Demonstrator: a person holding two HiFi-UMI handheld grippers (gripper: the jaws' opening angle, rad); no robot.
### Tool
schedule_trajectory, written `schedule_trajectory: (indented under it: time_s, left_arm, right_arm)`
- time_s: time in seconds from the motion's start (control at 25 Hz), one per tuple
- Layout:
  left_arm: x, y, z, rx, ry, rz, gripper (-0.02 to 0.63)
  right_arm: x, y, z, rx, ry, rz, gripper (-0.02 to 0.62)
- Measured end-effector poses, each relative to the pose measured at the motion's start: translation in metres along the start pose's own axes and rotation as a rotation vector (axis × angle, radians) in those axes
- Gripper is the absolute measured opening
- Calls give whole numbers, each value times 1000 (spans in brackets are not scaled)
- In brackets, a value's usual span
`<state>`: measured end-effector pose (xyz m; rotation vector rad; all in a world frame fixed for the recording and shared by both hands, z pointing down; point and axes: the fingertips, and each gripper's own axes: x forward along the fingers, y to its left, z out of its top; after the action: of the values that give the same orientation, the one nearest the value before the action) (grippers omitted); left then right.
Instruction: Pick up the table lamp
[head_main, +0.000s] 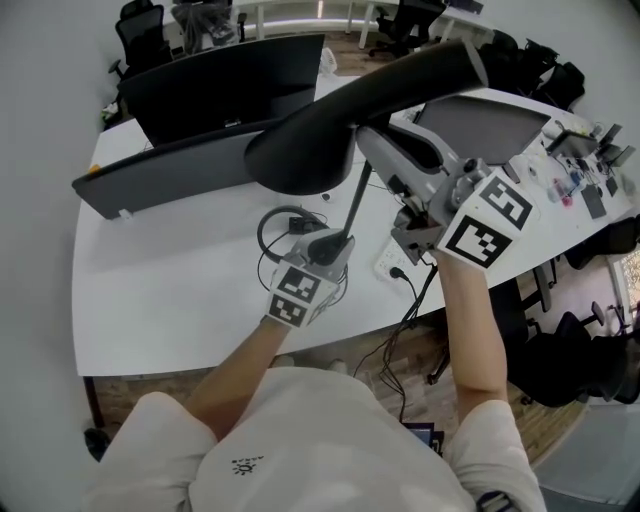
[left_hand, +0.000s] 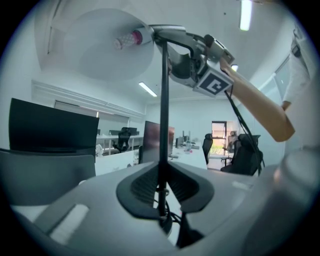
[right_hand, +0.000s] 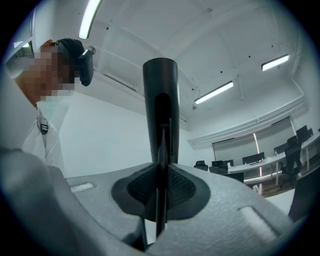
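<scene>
1. Where its jaws meet, the left gripper is clamped on the thin black stem of the table lamp. The pads press on it from both sides, with only the stem's width between them.
2. The right gripper is likewise closed on the lamp, pinching a thin dark edge low on the lamp's arm, which rises straight up before its camera.
3. In the head view the left gripper grips the stem low down. The right gripper holds higher up, just under the lamp's wide dark head.
4. From the left gripper view the right gripper and its marker cube sit at the stem's top, beside the pale round underside of the head.
5. The lamp is held between both grippers over the near part of the white counter; its foot cannot be made out.
6. A coiled cable lies on the counter just beside the left gripper.
7. Dark monitors stand farther back.
</scene>
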<state>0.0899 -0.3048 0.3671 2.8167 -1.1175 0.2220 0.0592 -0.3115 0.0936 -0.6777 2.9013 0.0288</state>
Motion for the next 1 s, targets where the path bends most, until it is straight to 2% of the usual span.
schedule_trajectory:
  time_s: [1.0]
  left_arm:
    - [-1,-4,3,12,2,-9,48]
  right_arm:
    - [0,10,4,-27,19,20,46]
